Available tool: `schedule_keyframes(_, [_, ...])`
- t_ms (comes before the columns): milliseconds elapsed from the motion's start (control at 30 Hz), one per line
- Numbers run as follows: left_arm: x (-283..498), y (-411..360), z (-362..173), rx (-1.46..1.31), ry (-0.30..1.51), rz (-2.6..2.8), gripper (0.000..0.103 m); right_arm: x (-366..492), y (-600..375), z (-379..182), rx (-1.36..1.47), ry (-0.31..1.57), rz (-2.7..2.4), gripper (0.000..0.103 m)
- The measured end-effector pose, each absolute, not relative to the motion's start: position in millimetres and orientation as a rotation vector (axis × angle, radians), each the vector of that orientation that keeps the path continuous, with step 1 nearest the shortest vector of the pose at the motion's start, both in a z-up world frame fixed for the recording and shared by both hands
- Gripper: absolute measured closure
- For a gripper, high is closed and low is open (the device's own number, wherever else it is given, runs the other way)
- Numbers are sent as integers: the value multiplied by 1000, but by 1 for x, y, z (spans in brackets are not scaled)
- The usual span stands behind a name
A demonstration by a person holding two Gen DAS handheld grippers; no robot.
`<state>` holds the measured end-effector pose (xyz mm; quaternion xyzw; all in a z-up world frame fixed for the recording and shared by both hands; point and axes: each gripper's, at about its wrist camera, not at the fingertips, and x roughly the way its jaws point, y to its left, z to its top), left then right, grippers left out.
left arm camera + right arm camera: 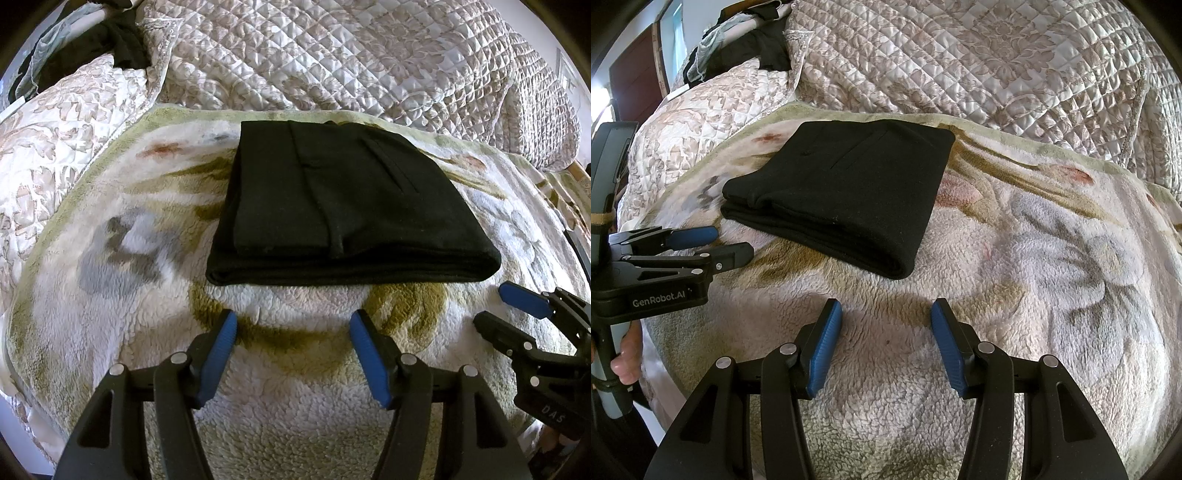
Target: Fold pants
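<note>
Nearest the lens, the left gripper (pixel 293 330) hangs with its blue-padded tongs spread apart over a fluffy floral blanket (pixel 110 295), gripping nothing. At about 3 o'clock of it the right gripper (pixel 886 319) is likewise agape and empty. Black pants (pixel 343 206) lie folded into a neat stack on the blanket at 12 o'clock, apart from both. Beyond, a quilted patterned bedspread (pixel 369 55) covers the bed, with dark clothing (pixel 110 40) heaped at 10 o'clock.

Black plastic left gripper (pixel 291 328) and right gripper (pixel 886 321) carry ribbed blue pads, silver pivot pins, white "GenRobot.AI" lettering.
</note>
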<state>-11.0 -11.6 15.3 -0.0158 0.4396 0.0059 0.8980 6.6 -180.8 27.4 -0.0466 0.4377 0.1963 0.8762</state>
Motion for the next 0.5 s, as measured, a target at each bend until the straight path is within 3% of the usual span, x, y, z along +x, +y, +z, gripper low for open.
schedule_keyframes(500, [-11, -12, 15, -18, 914, 13, 36, 5, -180, 28, -104, 907, 410, 52])
